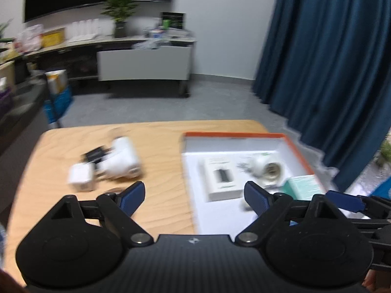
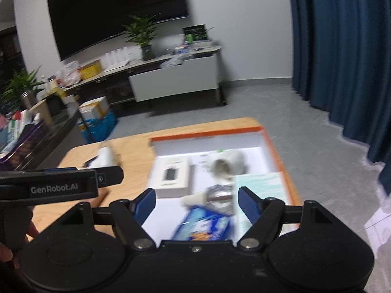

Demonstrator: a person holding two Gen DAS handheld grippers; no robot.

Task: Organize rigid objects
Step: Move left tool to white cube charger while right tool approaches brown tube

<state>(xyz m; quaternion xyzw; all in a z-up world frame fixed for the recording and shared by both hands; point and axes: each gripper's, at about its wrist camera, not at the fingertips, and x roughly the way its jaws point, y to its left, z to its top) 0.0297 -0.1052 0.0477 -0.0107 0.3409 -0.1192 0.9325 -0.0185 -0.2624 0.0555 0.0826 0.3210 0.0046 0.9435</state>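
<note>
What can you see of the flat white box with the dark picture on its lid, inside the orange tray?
The white box is a flat rectangular carton, cardboard by its look, with a dark upright rectangle printed mid-lid and faint grey lettering too blurred to read. It looks closed and lies flat on the white floor of the orange-rimmed tray, in the left half. A white cylindrical item lies to its right; whether they touch is unclear. Neither gripper holds it.

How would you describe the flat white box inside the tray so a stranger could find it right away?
On the wooden table sits a white tray with an orange rim. Along the tray's left side lies a flat white box. Unlike the roundish white object and teal box beside it, its lid pictures a small dark rectangle.
</note>
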